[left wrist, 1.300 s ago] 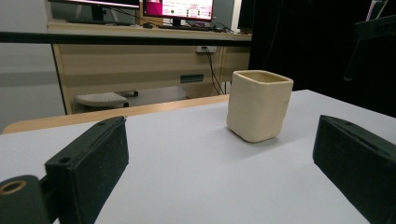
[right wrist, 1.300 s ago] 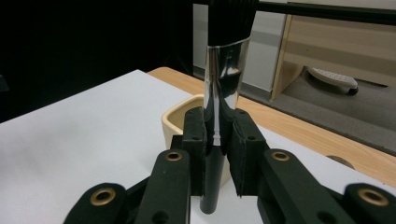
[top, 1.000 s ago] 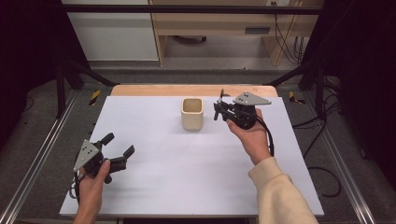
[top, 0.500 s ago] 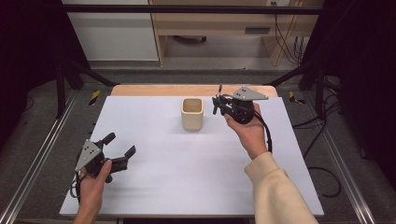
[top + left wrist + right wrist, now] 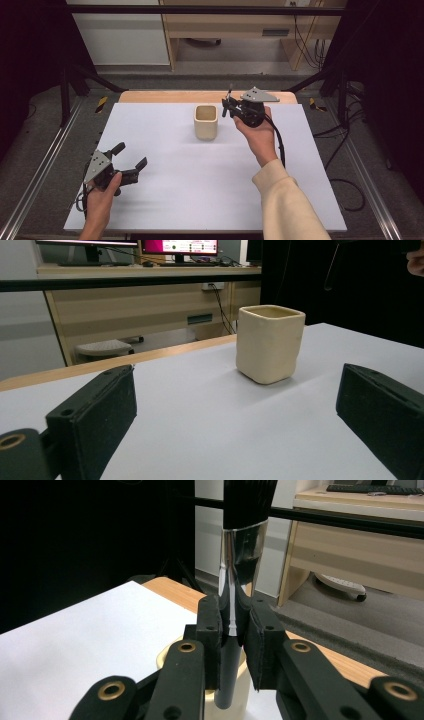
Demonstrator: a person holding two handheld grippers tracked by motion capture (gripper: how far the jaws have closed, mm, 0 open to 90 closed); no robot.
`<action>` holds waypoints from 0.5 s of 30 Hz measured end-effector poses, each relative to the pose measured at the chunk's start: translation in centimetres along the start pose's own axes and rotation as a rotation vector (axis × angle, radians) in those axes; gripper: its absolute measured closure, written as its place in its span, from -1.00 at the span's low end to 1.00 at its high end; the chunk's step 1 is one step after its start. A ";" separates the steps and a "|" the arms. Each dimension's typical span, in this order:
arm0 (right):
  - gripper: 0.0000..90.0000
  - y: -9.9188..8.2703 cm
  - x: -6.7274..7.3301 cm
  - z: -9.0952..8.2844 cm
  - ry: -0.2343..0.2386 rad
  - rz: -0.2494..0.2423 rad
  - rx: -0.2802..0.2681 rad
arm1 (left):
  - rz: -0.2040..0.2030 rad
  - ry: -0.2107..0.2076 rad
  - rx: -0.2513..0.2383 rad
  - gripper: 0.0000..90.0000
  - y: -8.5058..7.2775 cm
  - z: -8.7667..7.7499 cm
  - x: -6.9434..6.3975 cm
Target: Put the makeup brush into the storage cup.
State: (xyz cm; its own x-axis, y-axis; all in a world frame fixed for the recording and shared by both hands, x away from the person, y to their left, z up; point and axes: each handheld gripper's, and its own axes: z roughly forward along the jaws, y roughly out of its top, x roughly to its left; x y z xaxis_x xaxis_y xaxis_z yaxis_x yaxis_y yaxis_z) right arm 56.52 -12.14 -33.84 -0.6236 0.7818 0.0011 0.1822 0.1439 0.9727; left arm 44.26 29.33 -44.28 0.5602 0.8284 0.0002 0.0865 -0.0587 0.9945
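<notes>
A cream square cup (image 5: 205,121) stands on the white table (image 5: 190,195), towards the back middle. Just right of it, my right gripper (image 5: 227,106) is held above the table, shut on a paintbrush (image 5: 229,95). In the right gripper view the brush (image 5: 242,535) stands upright between the pads (image 5: 210,630), black bristles up, silver ferrule just above them. Its dark handle end hangs in front of the cup (image 5: 243,692). My left gripper (image 5: 131,156) rests at the front left, open and holding nothing. In its own view the cup (image 5: 270,344) stands well beyond its pads (image 5: 95,415).
A strip of wooden tabletop (image 5: 165,96) runs behind the white sheet. Metal rails (image 5: 45,165) flank the table. A wooden desk (image 5: 240,25) stands beyond it, and cables (image 5: 345,130) lie on the floor at the right.
My right hand has carried the brush a little farther back and slightly left, closer to the cup's far right corner. The left gripper has stayed put.
</notes>
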 end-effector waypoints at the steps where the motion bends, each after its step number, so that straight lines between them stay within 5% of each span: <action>1: 0.74 0.0 0.0 0.1 0.001 -0.002 0.003 | -0.007 0.000 -0.002 -0.95 0.0 0.0 0.0; 15: 0.74 -0.1 1.1 1.8 0.016 0.006 -0.017 | -0.001 -0.006 -0.002 -0.95 0.0 0.0 0.0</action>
State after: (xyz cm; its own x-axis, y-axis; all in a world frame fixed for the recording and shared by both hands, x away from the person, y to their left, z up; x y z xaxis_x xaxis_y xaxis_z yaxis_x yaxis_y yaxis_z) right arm 57.16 -10.22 -34.33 -0.6349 0.7725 0.0107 0.1730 0.1287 0.9765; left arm 44.27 29.28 -44.29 0.5653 0.8249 -0.0015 0.0857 -0.0569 0.9947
